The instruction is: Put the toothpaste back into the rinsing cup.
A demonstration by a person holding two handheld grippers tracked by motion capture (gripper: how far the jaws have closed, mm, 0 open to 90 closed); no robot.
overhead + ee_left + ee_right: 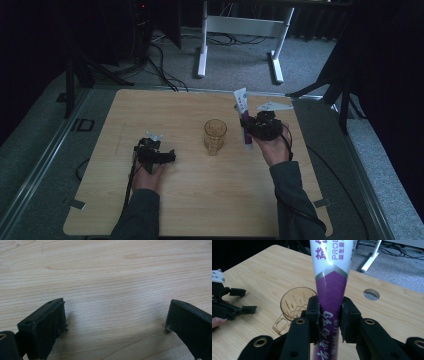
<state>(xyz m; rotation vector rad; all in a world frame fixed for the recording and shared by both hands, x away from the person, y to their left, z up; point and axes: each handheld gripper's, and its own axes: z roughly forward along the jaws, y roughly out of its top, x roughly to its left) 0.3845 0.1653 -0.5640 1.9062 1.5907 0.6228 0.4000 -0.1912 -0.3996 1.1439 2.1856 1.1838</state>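
Note:
A purple and white toothpaste tube (331,287) stands nearly upright between the jaws of my right gripper (329,315), which is shut on its lower purple part. In the high view the tube (243,116) sits right of an amber glass cup (215,135) at the table's middle, held by the right gripper (252,129). The cup (294,305) lies just behind and left of the tube in the right gripper view. My left gripper (159,155) rests low over the table left of the cup, its jaws wide apart over bare wood (115,322), open.
The light wooden table (200,195) has rounded corners and a round hole (371,293) near its far right edge. A white desk frame (240,30) and cables stand on the carpet beyond. A white paper scrap (272,106) lies at the table's back right.

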